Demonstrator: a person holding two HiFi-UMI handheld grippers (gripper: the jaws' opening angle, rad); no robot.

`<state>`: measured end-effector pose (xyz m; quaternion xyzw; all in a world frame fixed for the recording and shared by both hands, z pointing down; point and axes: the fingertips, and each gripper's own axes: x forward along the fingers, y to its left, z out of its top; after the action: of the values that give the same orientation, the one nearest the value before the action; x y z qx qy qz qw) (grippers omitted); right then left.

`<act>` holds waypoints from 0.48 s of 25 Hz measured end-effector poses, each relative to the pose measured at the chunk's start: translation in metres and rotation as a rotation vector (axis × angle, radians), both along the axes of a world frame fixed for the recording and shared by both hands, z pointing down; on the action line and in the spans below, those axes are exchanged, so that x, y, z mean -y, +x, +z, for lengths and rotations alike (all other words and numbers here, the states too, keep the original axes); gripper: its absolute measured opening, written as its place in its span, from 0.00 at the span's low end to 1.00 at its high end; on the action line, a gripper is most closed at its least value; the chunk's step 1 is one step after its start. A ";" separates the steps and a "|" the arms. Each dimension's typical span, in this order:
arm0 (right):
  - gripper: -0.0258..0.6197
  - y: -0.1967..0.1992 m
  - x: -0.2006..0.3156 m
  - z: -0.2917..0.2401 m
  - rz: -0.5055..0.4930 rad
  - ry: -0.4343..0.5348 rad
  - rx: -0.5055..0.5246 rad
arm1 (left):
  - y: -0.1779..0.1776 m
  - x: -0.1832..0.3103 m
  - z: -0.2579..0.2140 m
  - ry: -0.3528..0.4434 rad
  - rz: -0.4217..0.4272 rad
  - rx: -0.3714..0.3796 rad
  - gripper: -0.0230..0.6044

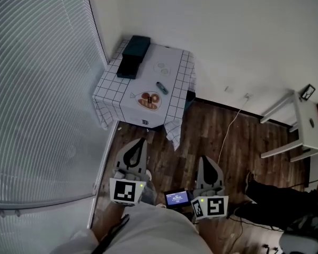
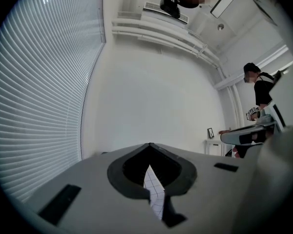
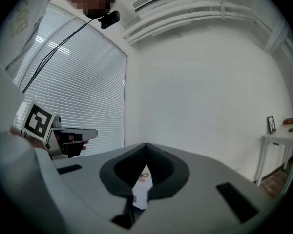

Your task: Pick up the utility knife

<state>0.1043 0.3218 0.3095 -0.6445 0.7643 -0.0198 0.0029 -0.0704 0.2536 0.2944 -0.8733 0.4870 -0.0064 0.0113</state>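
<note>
We judge the task barely begun: nothing has been picked up, and the whole approach, the reach and the grasp are left to do. The small dark oblong thing that we take for the utility knife (image 1: 162,87) lies on the low table (image 1: 176,62), which is covered by a checked cloth (image 1: 175,112) in the upper middle of the head view. It sits right of centre on the tabletop, apart from the dark boxes (image 1: 133,56) at the table's upper-left corner. Both tools hang low in the frame over the wooden floor (image 1: 212,131), well apart from the table. The left gripper (image 1: 141,140) points up the frame toward the table. In its own view its jaws meet at the tips, and only a thin strip of the checked cloth shows through the cut-out behind them, so we read it as closed and empty. The right gripper (image 1: 205,159), just right of it at the bottom centre, likewise has its jaws fully together with nothing between them. Neither one touches anything. One of them will need to open before it can take the knife.
</note>
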 end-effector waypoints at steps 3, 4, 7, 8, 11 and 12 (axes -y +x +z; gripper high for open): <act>0.05 -0.007 0.040 -0.003 0.002 0.006 -0.001 | -0.005 0.040 -0.003 0.010 0.006 -0.005 0.04; 0.05 -0.009 0.054 -0.003 0.004 0.006 -0.003 | -0.008 0.053 -0.005 0.015 0.007 -0.004 0.04; 0.05 -0.020 0.093 -0.005 0.002 0.008 -0.020 | -0.016 0.090 -0.010 0.021 0.014 -0.017 0.04; 0.05 -0.024 0.104 -0.006 -0.004 0.013 -0.021 | -0.018 0.099 -0.011 0.020 0.020 -0.020 0.04; 0.05 -0.034 0.134 -0.009 -0.017 0.038 -0.002 | -0.025 0.126 -0.009 0.027 0.047 -0.001 0.04; 0.05 -0.039 0.142 -0.009 -0.023 0.042 0.003 | -0.027 0.134 -0.007 0.029 0.050 0.003 0.04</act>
<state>0.0657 0.1800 0.3002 -0.6354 0.7719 -0.0049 0.0173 -0.0971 0.1192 0.2876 -0.8850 0.4649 -0.0006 0.0248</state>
